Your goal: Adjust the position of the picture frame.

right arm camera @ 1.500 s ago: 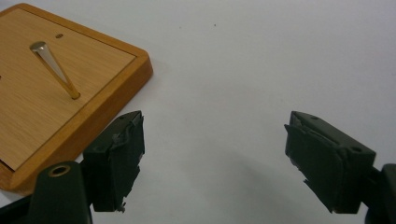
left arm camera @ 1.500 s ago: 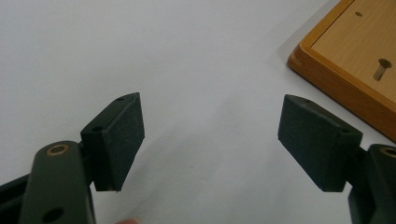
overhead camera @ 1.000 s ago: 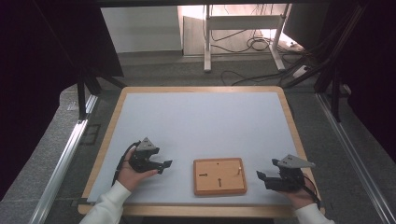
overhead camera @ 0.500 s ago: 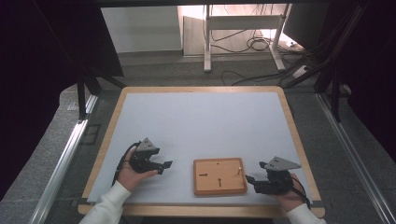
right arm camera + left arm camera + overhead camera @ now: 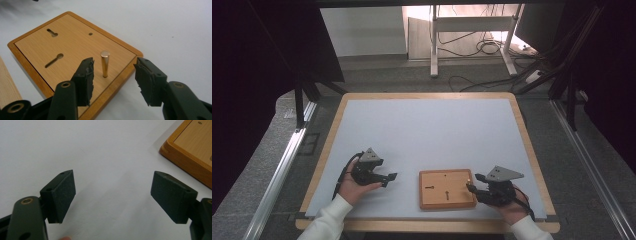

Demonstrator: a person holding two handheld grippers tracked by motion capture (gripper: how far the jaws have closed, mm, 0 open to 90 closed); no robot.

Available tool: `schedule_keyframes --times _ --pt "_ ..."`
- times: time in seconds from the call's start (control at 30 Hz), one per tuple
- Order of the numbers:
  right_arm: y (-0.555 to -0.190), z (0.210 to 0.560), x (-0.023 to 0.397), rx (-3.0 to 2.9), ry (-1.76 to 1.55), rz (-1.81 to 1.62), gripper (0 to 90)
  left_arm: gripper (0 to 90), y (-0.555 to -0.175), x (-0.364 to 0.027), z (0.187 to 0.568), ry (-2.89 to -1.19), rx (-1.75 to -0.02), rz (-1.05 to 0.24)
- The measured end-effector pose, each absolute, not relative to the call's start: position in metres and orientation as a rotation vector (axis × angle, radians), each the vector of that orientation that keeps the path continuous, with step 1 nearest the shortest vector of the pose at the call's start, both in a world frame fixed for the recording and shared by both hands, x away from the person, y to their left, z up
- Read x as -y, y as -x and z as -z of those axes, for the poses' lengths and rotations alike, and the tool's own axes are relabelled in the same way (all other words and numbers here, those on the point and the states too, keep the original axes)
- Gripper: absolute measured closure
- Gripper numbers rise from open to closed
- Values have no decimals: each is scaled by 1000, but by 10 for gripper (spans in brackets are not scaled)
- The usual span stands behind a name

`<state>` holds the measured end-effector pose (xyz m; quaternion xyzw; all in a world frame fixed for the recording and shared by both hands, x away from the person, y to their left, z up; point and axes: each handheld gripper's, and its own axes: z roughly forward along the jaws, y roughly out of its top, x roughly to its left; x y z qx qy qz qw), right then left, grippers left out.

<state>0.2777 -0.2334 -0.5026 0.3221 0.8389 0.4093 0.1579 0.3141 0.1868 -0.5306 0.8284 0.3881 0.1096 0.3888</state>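
Brass-coloured metal peg (image 5: 105, 63), slender, round, flat-topped, standing upright on a varnished wooden board (image 5: 72, 47) near that board's right-hand edge; in the high view the peg (image 5: 469, 176) shows as a small bright spot at the board's (image 5: 447, 189) upper right corner. Board: flat rectangular panel with a raised darker rim, two keyhole slots and one small round hole cut in its face, lying on the pale worktop (image 5: 427, 135) close to its near edge. Handling, as judged: peg rigid and light, its polished surface likely slippery, so a squeeze across the middle of the shaft, pads square to it, looks safest; whether it is fixed in the board or loose cannot be told. Board looks stiff, moderately light, and may slide on the smooth worktop if the peg is pulled sideways. Right gripper (image 5: 113, 75): at the board's right edge, jaws have just been closing and now stand about half apart, the peg between them but touched by neither pad; nothing held. Left gripper (image 5: 112, 195): resting on the worktop left of the board, jaws wide apart, nothing between them, the board's corner (image 5: 190, 152) beyond its tips.
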Motion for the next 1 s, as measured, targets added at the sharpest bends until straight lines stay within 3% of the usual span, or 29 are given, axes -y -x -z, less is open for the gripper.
schedule_keyframes --times 0.17,0.47,1.0 --pt "-283 506 226 -2436 -919 -1141 576 197 -314 -187 531 -2106 -988 -284" --pt "-287 509 220 -2475 -885 -1116 842 193 -315 -188 531 -2093 -1002 -298" --pt "-304 496 210 -2416 -845 -1161 857 194 -314 -187 531 -2084 -1008 -312"
